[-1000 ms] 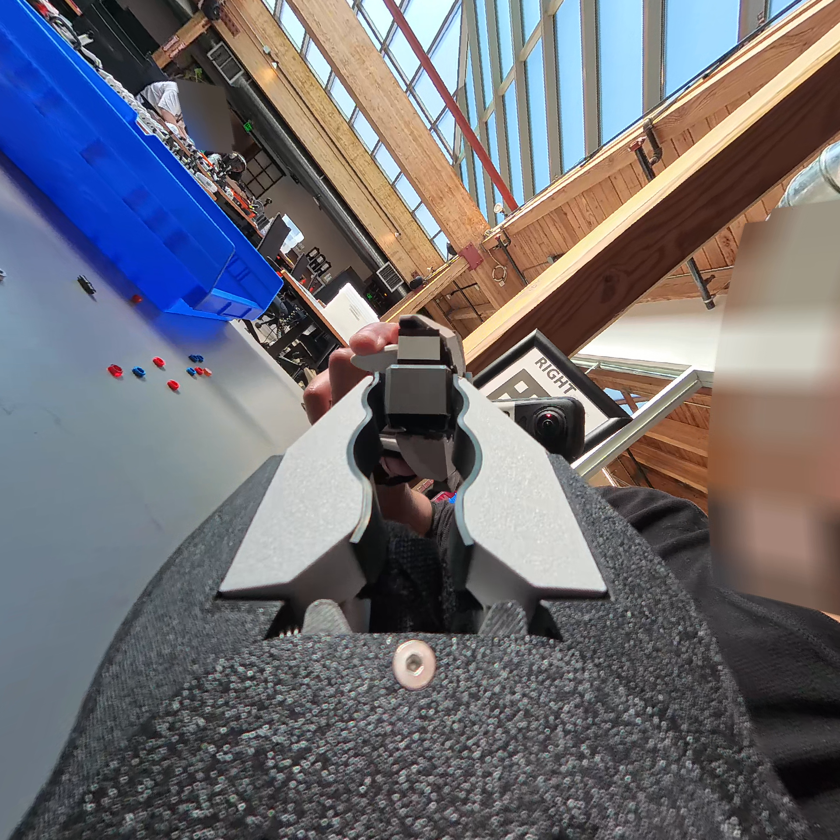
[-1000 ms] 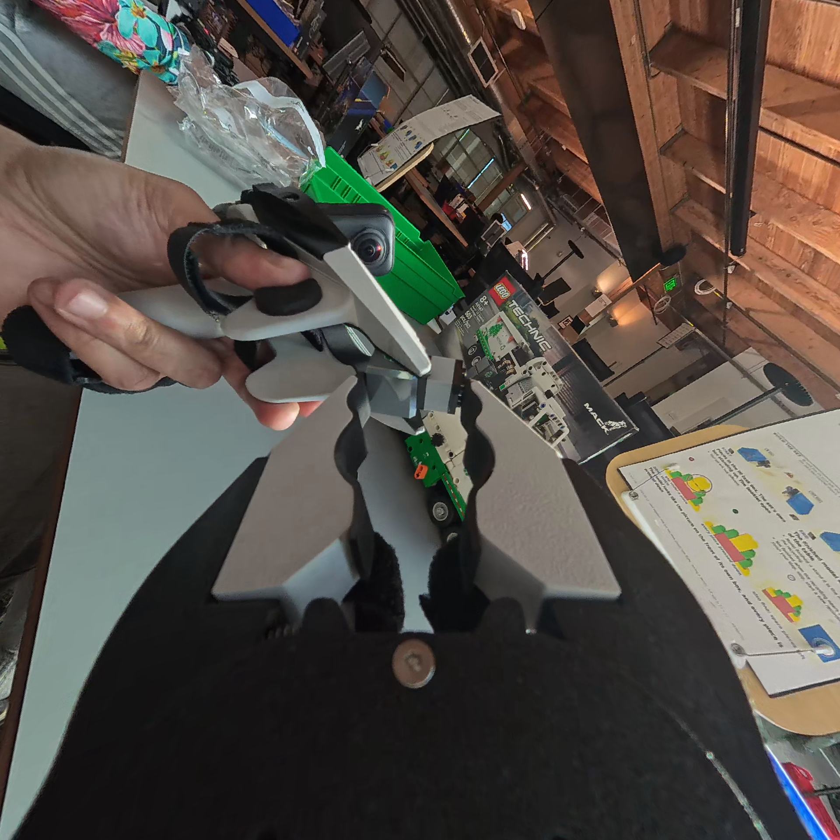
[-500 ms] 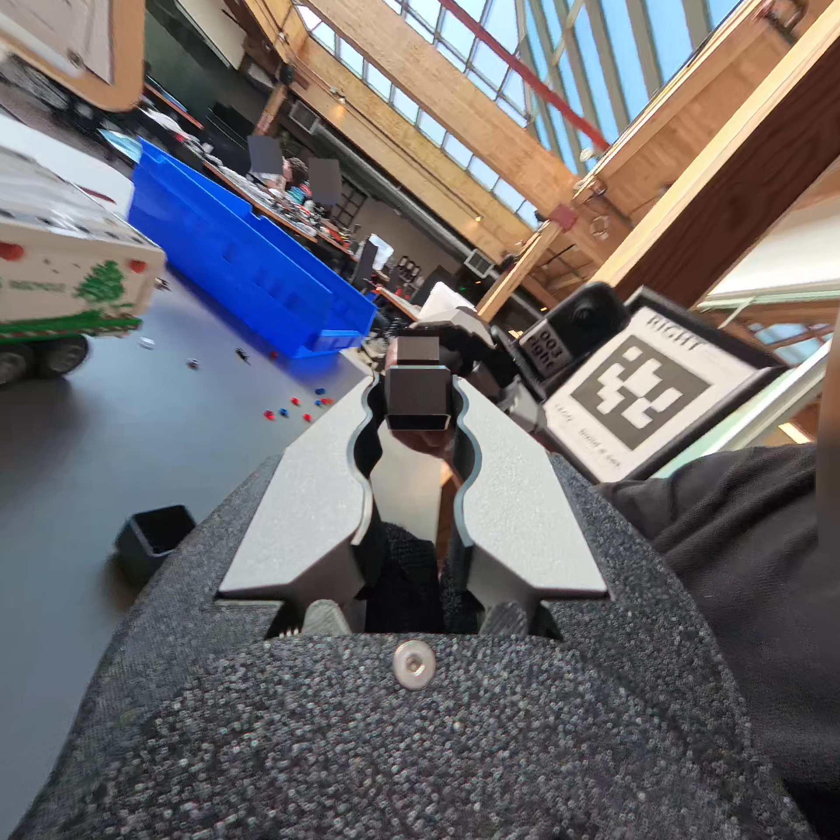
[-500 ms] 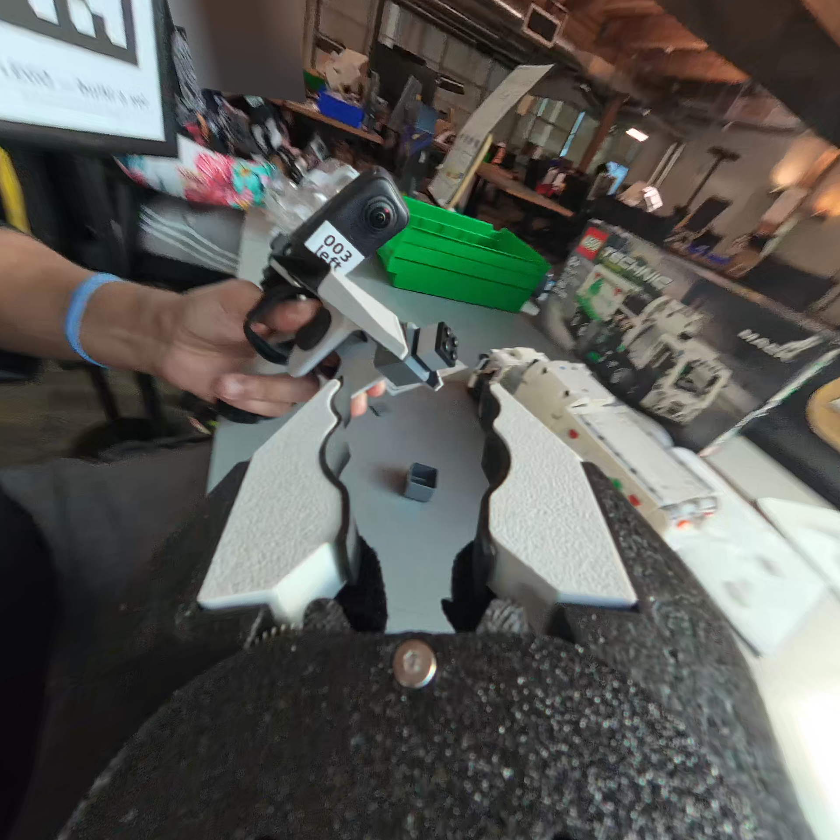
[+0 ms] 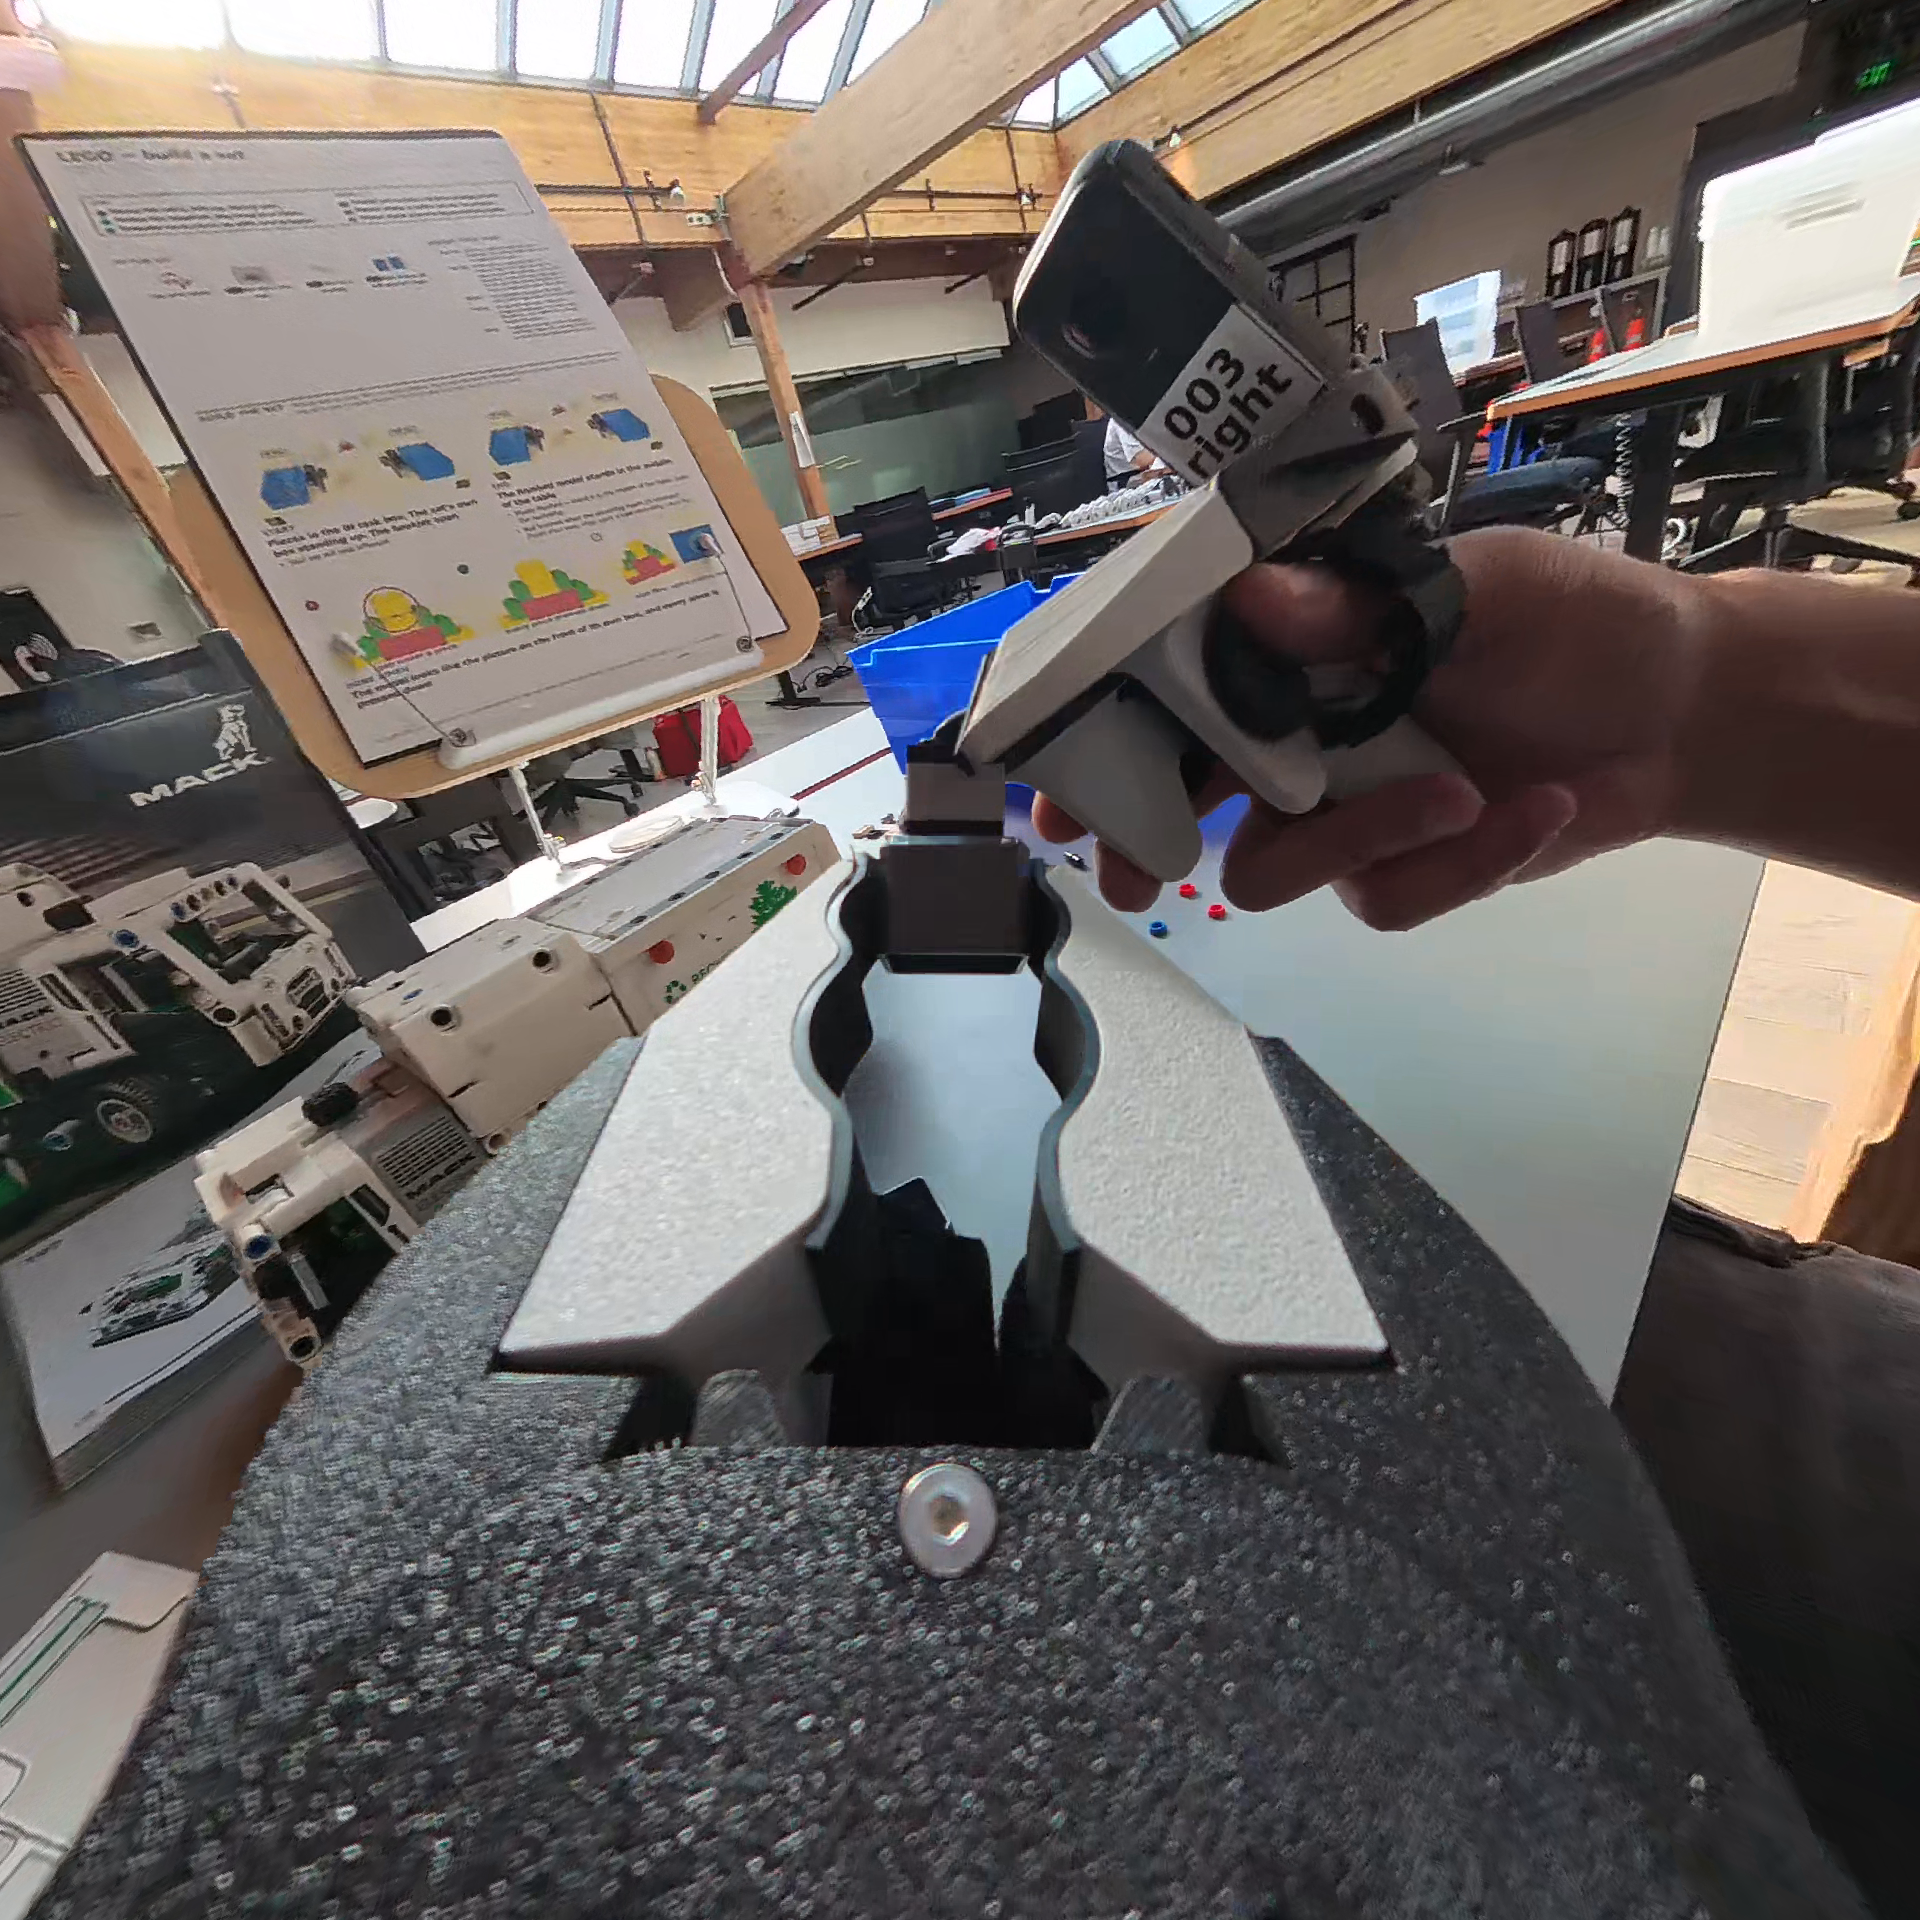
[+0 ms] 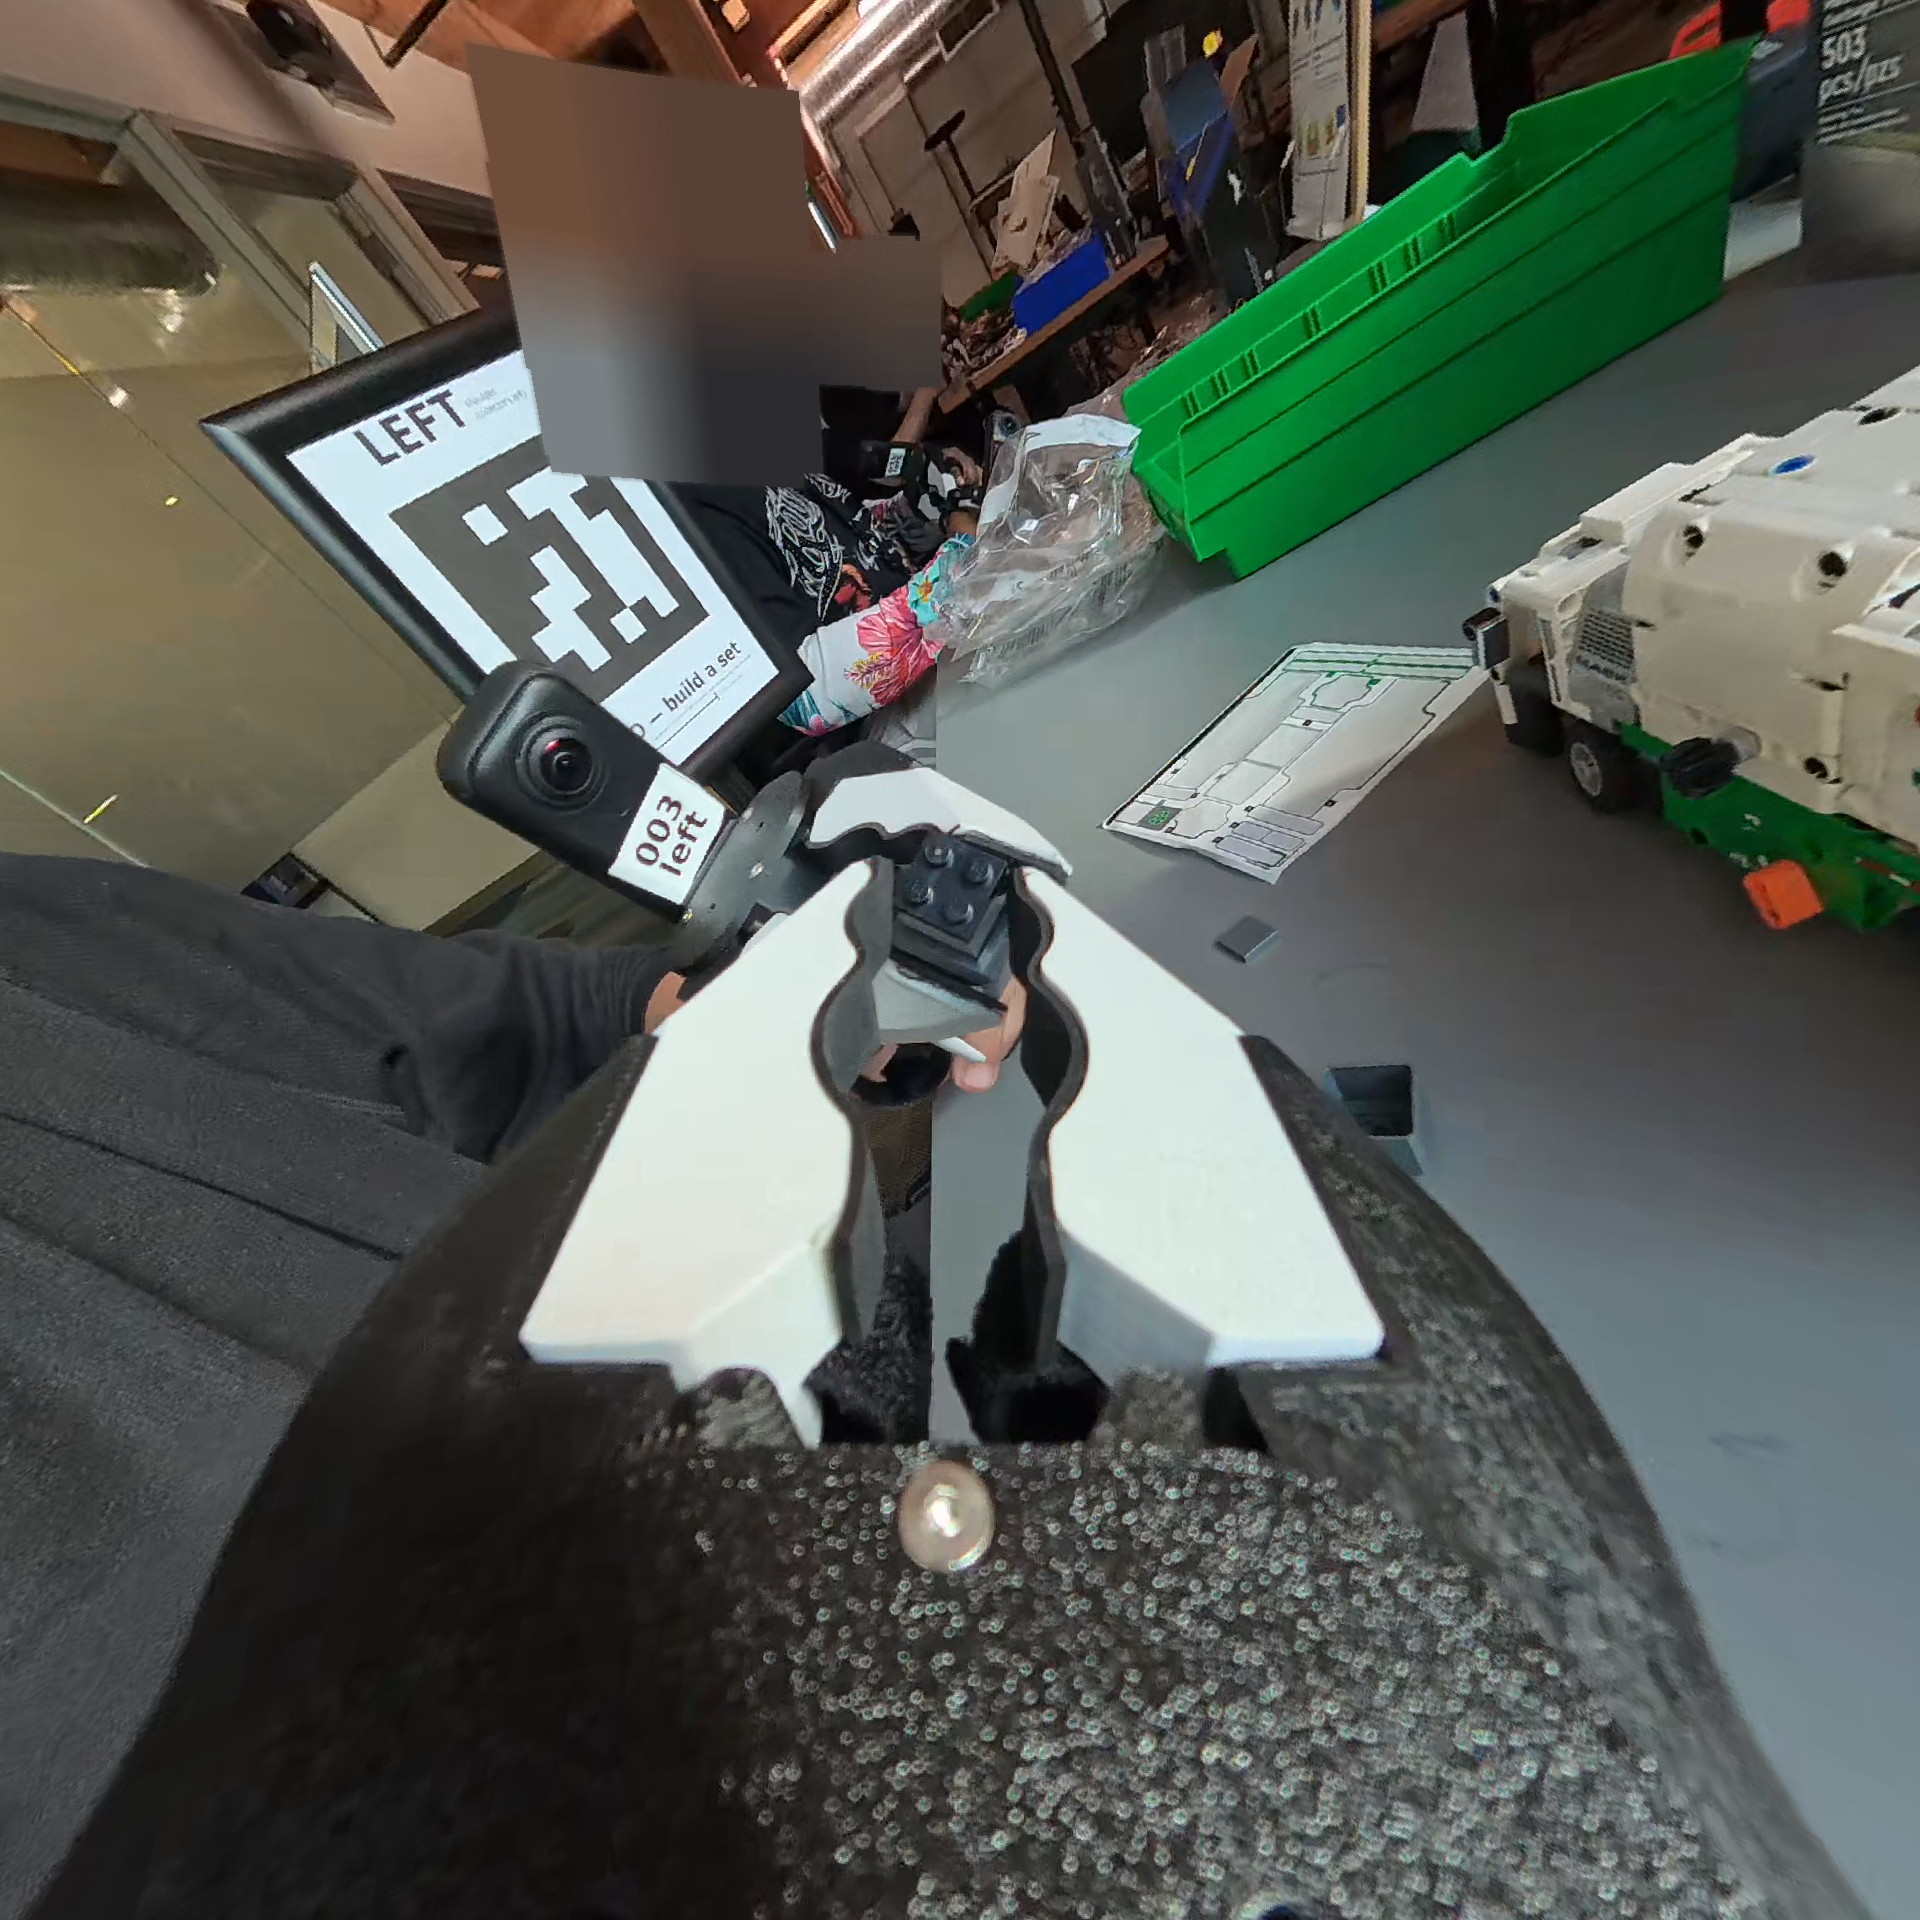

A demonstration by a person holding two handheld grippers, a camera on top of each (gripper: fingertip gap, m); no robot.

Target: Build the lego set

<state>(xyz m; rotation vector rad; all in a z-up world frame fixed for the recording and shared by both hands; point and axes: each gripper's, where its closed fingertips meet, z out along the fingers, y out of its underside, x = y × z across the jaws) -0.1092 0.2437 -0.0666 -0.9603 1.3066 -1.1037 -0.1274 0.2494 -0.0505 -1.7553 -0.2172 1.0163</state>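
A: What does the left gripper (image 5: pixel 951 914) hold?

B: Its two pale, grainy, wavy-edged fingers (image 5: pixel 717 1101) are clamped on a small dark grey square plastic brick (image 5: pixel 951 909) at the tips. In the right wrist view the brick's four round studs (image 6: pixel 948 883) face that camera, so its stud side points away from the left gripper, along the fingers.

A: And the right gripper (image 6: pixel 940 904)?

B: Its white fingers (image 6: pixel 748 1122) close in around the same brick from the studded end. I cannot tell whether they press on it or just flank it. Seen from the left wrist, the right gripper comes down from one o'clock in a bare hand (image 5: pixel 1475 748), its tip meeting the brick.

A: Where is the rest of the set?

B: The white and green blocky lego truck (image 5: pixel 499 1049) stands on the matte grey table (image 5: pixel 1403 1060) at nine o'clock of the left gripper, its long axis running away from the camera, cab nearest. From the right wrist it sits at three o'clock (image 6: pixel 1745 665). A small open dark grey box piece (image 6: pixel 1371 1107) and a flat grey tile (image 6: pixel 1247 938) lie on the table between.

A: Farther out?

B: A glossy green plastic bin (image 6: pixel 1455 301), a crinkled clear bag (image 6: pixel 1049 551), a printed sheet (image 6: pixel 1299 753), a blue bin (image 5: pixel 935 655), tiny red and blue pieces (image 5: pixel 1184 909), and an instruction board on a wooden stand (image 5: pixel 416 436). Timber beams and skylights (image 5: pixel 914 94) run overhead.
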